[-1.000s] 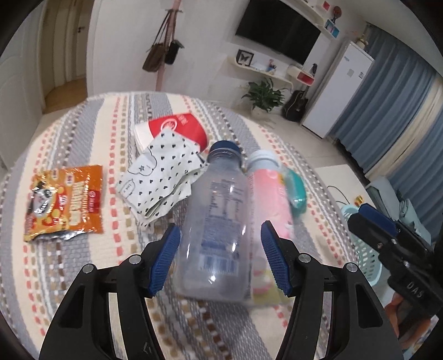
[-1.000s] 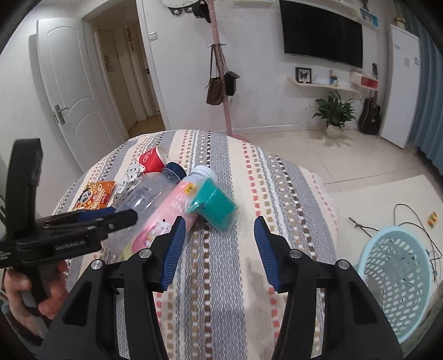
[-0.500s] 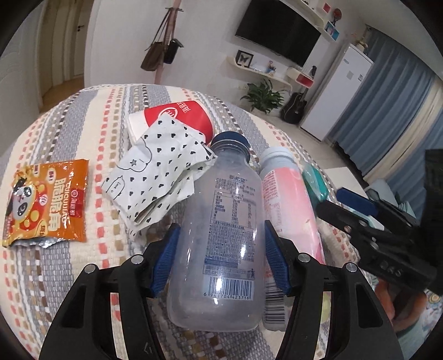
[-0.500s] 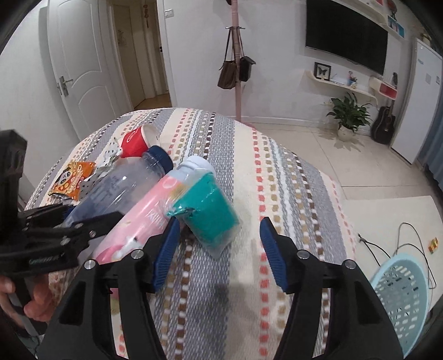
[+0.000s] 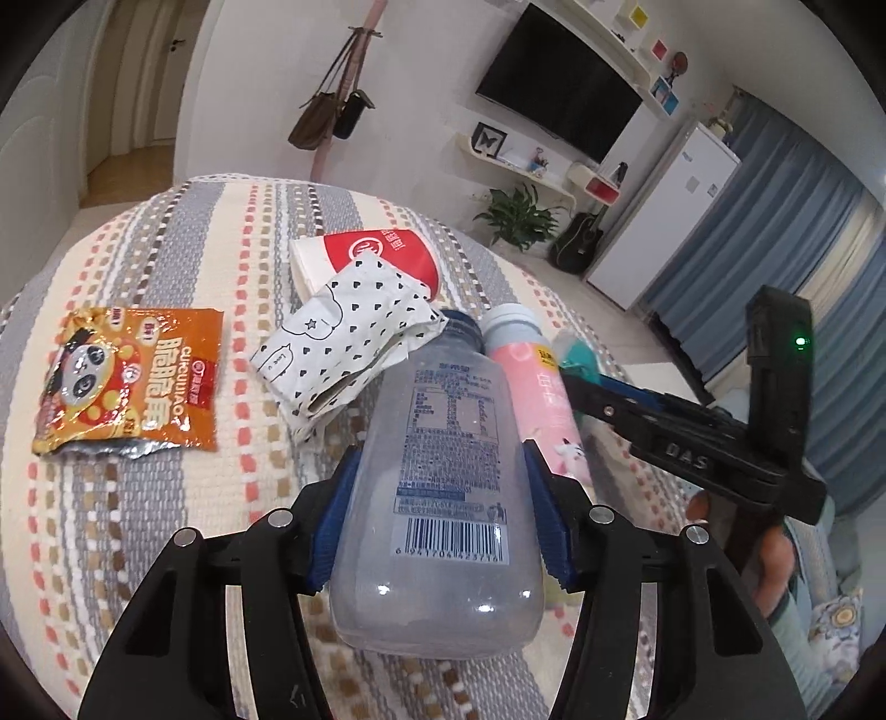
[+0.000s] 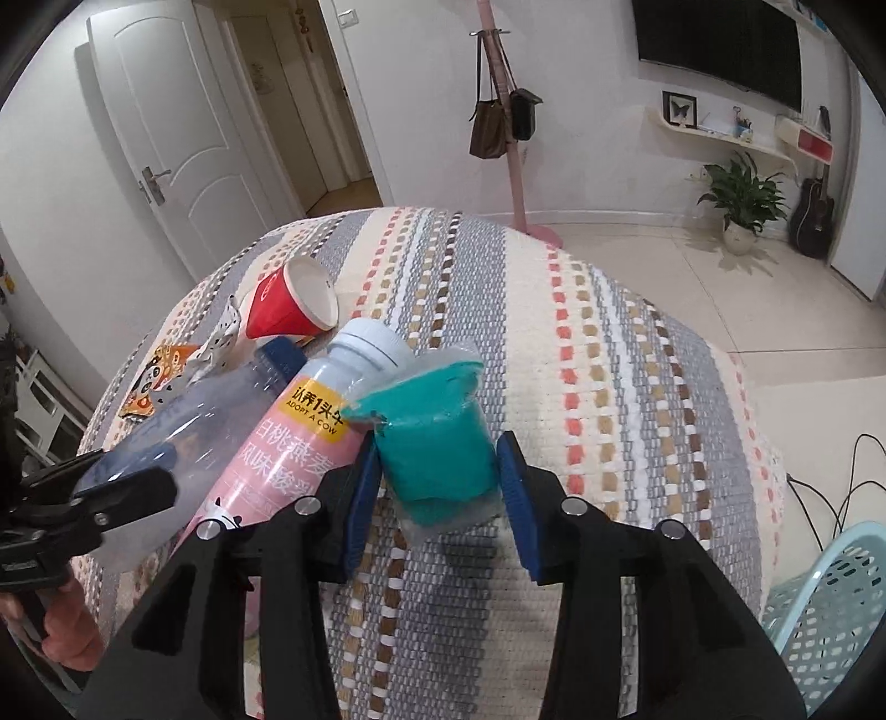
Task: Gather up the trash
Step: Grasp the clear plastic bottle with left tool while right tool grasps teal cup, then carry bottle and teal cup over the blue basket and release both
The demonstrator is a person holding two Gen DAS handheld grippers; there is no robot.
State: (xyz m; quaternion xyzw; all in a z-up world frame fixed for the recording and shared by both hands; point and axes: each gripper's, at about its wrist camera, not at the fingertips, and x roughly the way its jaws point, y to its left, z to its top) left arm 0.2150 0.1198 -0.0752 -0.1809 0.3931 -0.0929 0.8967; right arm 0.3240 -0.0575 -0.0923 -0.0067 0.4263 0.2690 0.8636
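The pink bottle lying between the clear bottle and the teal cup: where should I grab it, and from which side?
Grip the pink bottle across its labelled body just below the white cap, coming down from above. It lies on its side, flanked by the clear bottle and the teal cup, so a side approach looks blocked; clearing those two first would help.

A black flat television (image 6: 720, 50) hangs on the white wall above a leafy green potted plant (image 6: 742, 194); brown and black handbags (image 6: 501, 122) hang from a pink coat stand (image 6: 509, 111).

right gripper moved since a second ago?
Yes. The right gripper has come forward over the striped cloth and now straddles the teal cup.
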